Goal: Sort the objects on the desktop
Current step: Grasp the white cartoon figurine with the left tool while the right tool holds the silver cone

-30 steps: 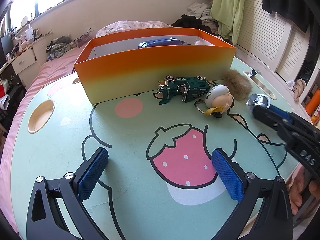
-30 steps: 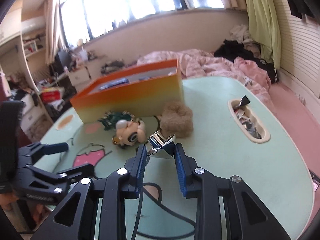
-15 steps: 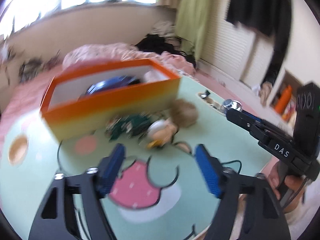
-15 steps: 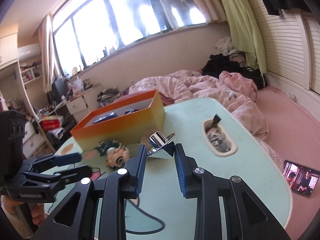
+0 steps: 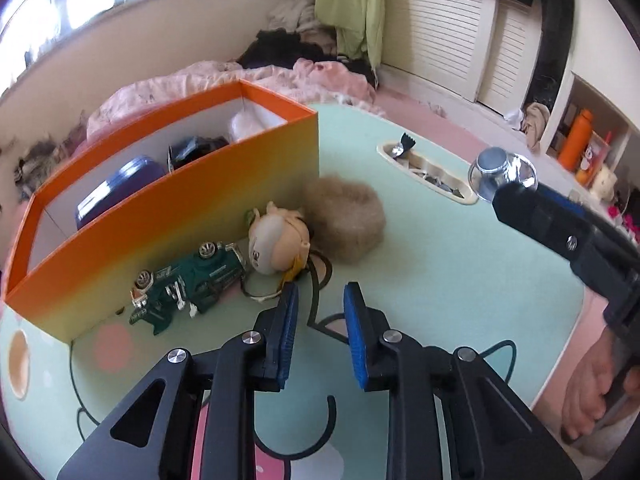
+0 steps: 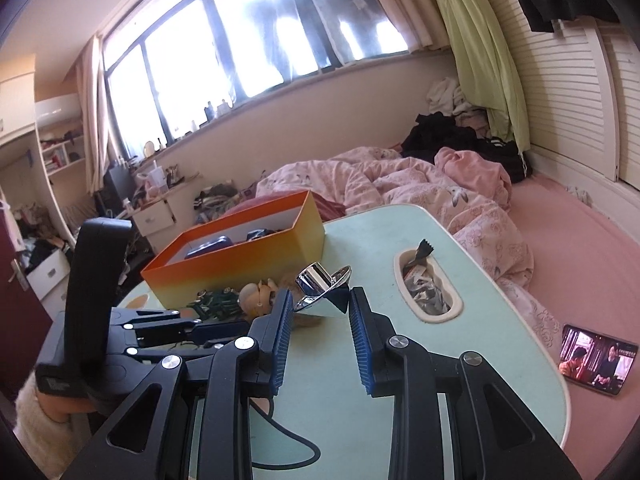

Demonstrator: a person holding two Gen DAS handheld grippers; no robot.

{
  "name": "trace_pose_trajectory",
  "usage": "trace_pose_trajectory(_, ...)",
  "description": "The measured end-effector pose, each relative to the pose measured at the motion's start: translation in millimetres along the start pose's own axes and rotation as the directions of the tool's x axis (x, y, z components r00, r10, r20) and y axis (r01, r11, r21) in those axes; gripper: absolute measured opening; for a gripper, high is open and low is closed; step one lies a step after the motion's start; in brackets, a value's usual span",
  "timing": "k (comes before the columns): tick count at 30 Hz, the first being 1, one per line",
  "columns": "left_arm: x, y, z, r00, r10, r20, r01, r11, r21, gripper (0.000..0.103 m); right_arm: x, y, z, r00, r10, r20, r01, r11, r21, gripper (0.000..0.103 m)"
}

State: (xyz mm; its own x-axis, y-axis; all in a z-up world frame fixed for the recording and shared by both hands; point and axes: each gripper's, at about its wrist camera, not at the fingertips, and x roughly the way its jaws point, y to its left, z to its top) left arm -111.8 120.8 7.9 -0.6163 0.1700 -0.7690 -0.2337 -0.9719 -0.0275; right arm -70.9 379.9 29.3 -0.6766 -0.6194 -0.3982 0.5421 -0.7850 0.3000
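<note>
Your right gripper (image 6: 318, 316) pinches a shiny chrome spinning top (image 6: 322, 286) at its fingertips, and the open orange box (image 6: 240, 256) lies ahead and to its left, beyond the empty, closed left gripper (image 5: 318, 338), so carry it that way.

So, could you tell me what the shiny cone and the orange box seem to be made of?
Cone: probably polished metal or chromed plastic; its surface mirrors the room. Box: likely cardboard, with thin flat walls, a matte orange-to-yellow print and a white inside.
</note>
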Motion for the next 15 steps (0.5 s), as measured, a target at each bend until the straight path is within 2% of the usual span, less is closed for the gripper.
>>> trace_pose_trajectory(1, 4.4, -0.6, -0.2, 1.000, -0.007, 0.001, 0.007, 1.000, 0.004, 0.001, 0.2, 0.5, -0.4, 1.000, 0.003, -0.001, -0.003, 1.000, 0.000, 0.028)
trace_pose_trajectory(2, 5.9, -1.0, -1.3, 1.000, -0.011, 0.006, 0.011, 1.000, 0.007, 0.000, 0.0, 1.2, -0.4, 1.000, 0.004, -0.001, -0.004, 1.000, -0.001, 0.028)
trace_pose_trajectory(4, 6.5, -2.1, -3.9, 0.999, -0.026, 0.037, 0.026, 1.000, 0.013, 0.000, -0.5, 2.8, -0.8, 1.000, 0.003, -0.001, -0.003, 1.000, -0.005, 0.028)
trace_pose_trajectory(8, -10.0, -2.7, -16.8, 0.989, -0.104, 0.101, 0.104, 0.995, 0.010, 0.000, -0.3, 3.4, -1.4, 1.000, 0.006, -0.003, -0.006, 1.000, -0.004, 0.028)
trace_pose_trajectory(11, -25.3, -4.7, -31.7, 0.985, -0.131, 0.116, 0.128, 0.991, 0.040, 0.000, 0.1, 3.8, -1.4, 1.000, 0.006, -0.003, -0.006, 1.000, -0.006, 0.028)
trace_pose_trajectory(13, -28.7, -3.8, -37.9, 0.988, -0.119, 0.102, 0.116, 0.992, 0.043, 0.001, 0.5, 3.9, -1.6, 1.000, 0.008, -0.004, -0.008, 1.000, -0.005, 0.028)
trace_pose_trajectory(15, -22.8, -4.1, -32.2, 0.993, -0.055, 0.101, 0.052, 0.998, 0.032, 0.016, 1.2, 4.5, -2.2, 1.000, 0.011, -0.007, -0.011, 1.000, -0.004, 0.028)
